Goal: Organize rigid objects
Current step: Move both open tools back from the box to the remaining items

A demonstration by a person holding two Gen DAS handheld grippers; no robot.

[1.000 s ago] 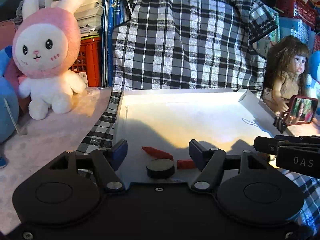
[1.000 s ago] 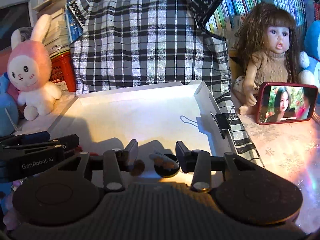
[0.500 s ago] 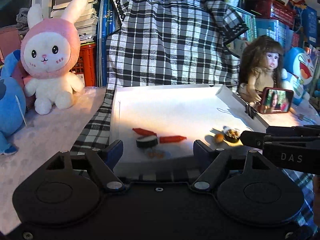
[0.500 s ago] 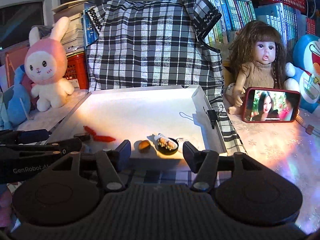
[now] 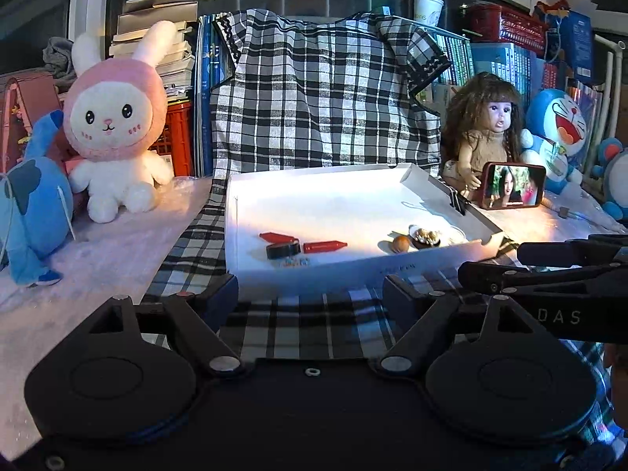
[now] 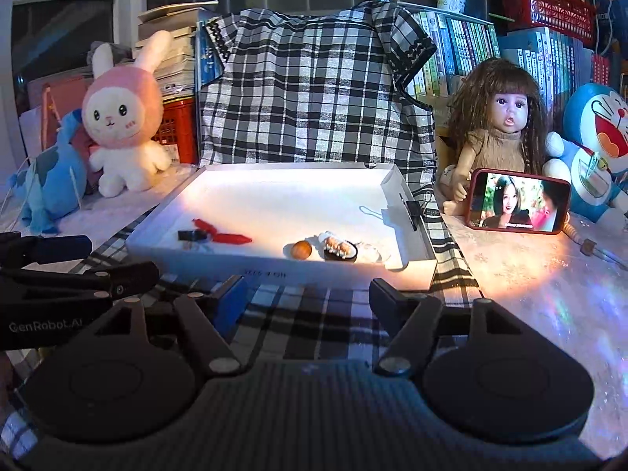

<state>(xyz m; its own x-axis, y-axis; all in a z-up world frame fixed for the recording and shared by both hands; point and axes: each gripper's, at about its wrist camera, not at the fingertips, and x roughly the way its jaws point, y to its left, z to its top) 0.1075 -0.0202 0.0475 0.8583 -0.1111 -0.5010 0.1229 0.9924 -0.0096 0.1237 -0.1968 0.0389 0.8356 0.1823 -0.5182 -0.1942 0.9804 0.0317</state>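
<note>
A white tray point(image 5: 431, 263) point(image 6: 416, 265) lies on a plaid cloth. In it on the left lie two red pointed pieces point(image 5: 324, 246) point(image 6: 231, 238) and a black disc point(image 5: 283, 250) point(image 6: 191, 235). On the right lie a small brown ball point(image 5: 401, 243) point(image 6: 301, 250) and a black dish with pale bits point(image 5: 426, 238) point(image 6: 339, 250). My left gripper point(image 5: 310, 298) is open and empty, in front of the tray. My right gripper point(image 6: 308, 300) is open and empty, also in front of the tray.
A pink rabbit plush point(image 5: 114, 125) and a blue plush point(image 5: 31, 200) stand at the left. A doll point(image 6: 504, 129), a red phone showing video point(image 6: 518, 201) and a Doraemon plush point(image 6: 596, 149) stand at the right. A plaid-draped stack and books fill the back.
Both grippers have pulled back out of the tray and now hang before its front edge. The small objects stay in the tray, farther away in both views.
</note>
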